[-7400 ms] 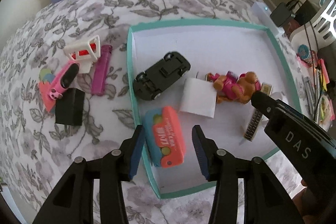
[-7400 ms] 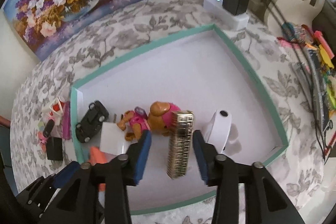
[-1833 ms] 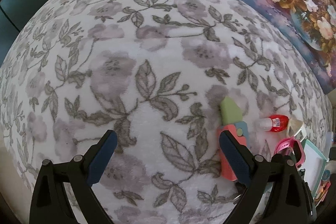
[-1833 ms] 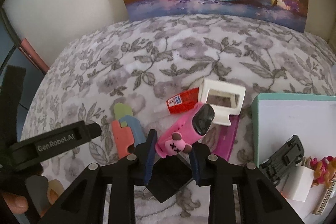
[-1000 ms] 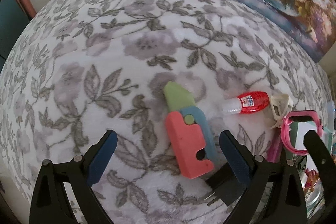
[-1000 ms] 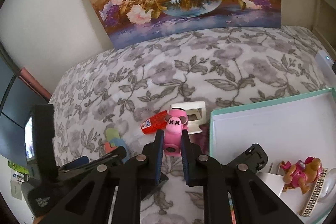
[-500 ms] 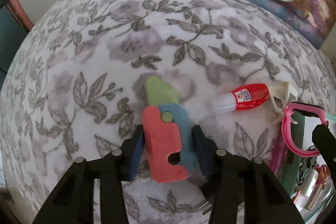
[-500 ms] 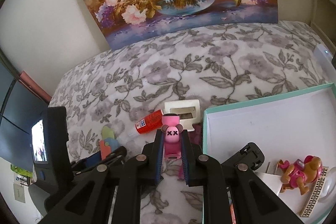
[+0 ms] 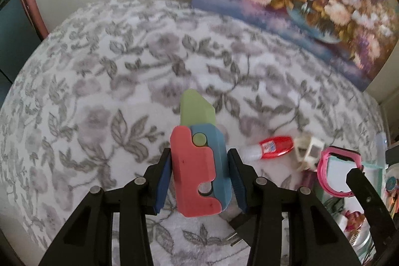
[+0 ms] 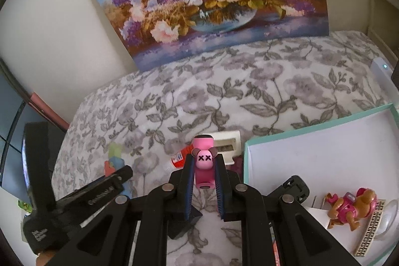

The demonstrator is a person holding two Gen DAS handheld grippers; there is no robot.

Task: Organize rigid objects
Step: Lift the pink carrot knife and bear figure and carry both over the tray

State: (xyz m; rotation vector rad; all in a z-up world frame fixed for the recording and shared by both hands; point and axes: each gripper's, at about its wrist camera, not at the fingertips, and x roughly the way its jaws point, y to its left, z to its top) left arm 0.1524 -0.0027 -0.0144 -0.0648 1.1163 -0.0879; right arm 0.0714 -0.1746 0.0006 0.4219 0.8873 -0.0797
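Right gripper (image 10: 205,181) view alone shows, perhaps, a toy dog (image 10: 349,210).

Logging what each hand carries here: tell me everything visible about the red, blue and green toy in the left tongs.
The toy is a flat, matte plastic piece: a red half and a blue half meeting along a stepped seam, a pale green round pin at their joint, and a pale green blade-like tip pointing away from the camera. A small hole sits near its lower end. The left tongs are shut on its sides, red one side, blue the other. It appears lifted clear of the floral blanket.
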